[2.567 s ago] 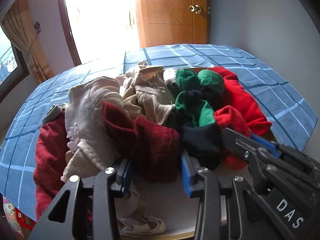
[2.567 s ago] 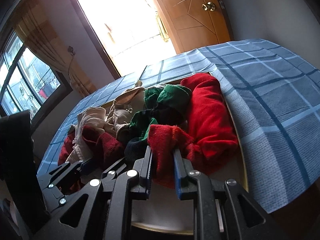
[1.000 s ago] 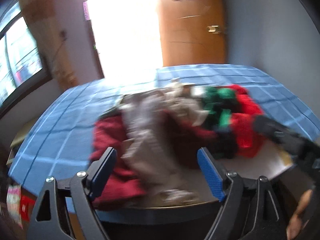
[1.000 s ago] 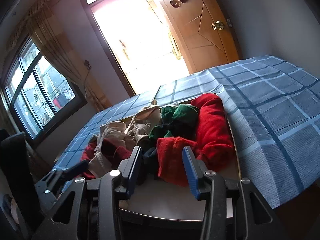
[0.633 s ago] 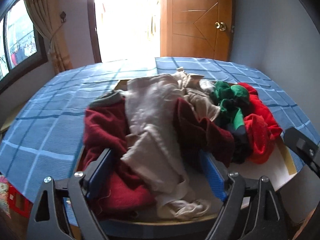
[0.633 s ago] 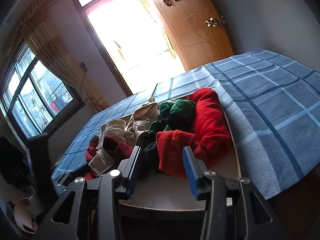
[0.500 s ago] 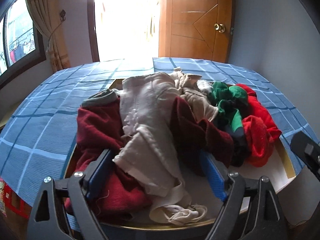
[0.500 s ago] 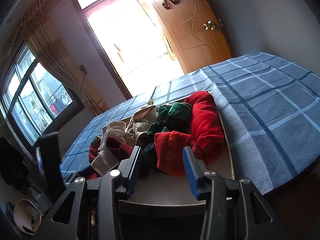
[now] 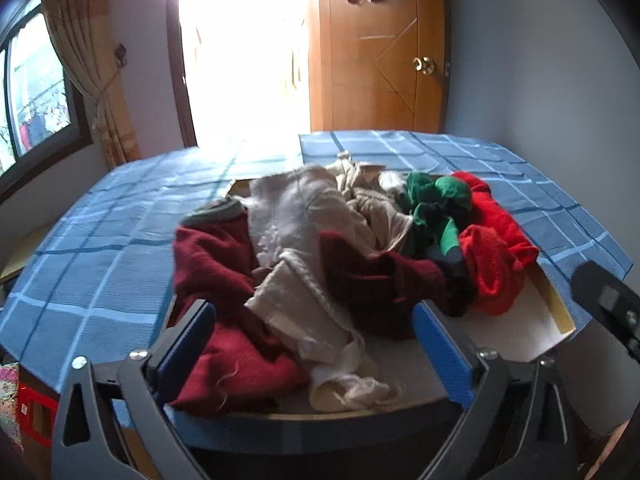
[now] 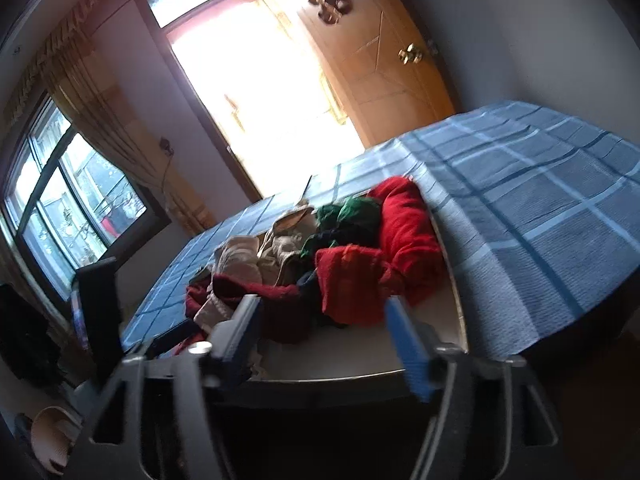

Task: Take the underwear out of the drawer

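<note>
A bedroom in a home. A wide surface spread with a blue checked cover (image 9: 100, 264) fills the middle of the room, and an open drawer (image 9: 554, 300) set into it is heaped with soft clothes (image 9: 320, 256) in dark red, cream, green and bright red. Behind stands a panelled wooden door (image 9: 380, 60) with a round brass knob (image 9: 423, 64), beside a sunlit doorway (image 9: 244, 52). A tied-back gold curtain (image 9: 92, 60) hangs by a dark-framed window (image 10: 60, 196), and the walls are plain grey
</note>
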